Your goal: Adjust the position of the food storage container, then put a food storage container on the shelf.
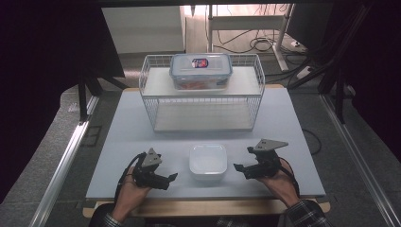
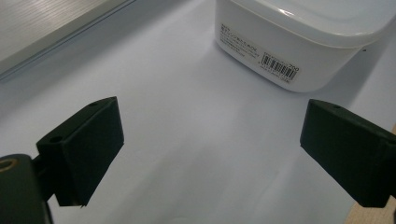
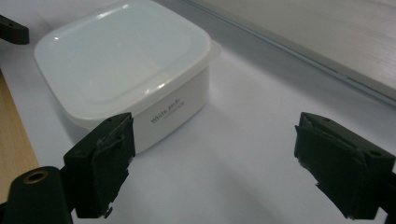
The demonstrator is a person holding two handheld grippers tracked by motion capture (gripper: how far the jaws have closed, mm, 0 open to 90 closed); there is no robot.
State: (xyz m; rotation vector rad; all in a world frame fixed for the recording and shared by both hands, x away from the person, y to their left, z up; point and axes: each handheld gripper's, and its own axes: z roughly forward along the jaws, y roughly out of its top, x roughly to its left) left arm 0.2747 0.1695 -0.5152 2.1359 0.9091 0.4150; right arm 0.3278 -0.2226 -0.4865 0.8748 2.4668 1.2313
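A white square lidded container point(image 1: 207, 162) sits near the front middle of the table; I also see the container point(image 2: 299, 42) ahead of my left jaws and the container point(image 3: 126, 74) ahead-left of my right jaws. My left gripper point(image 1: 173, 177) rests left of it, open, nothing between its jaws. To the container's right my right gripper point(image 1: 238, 168) is open and empty, a short way off. A clear box with a blue-rimmed lid point(image 1: 201, 71) stands on top of the white wire rack point(image 1: 203, 101).
The wire rack spans the back half of the pale table point(image 1: 123, 142). The table's wooden front edge point(image 1: 208, 208) runs below the hands. Dark floor, metal rails and cables surround the table.
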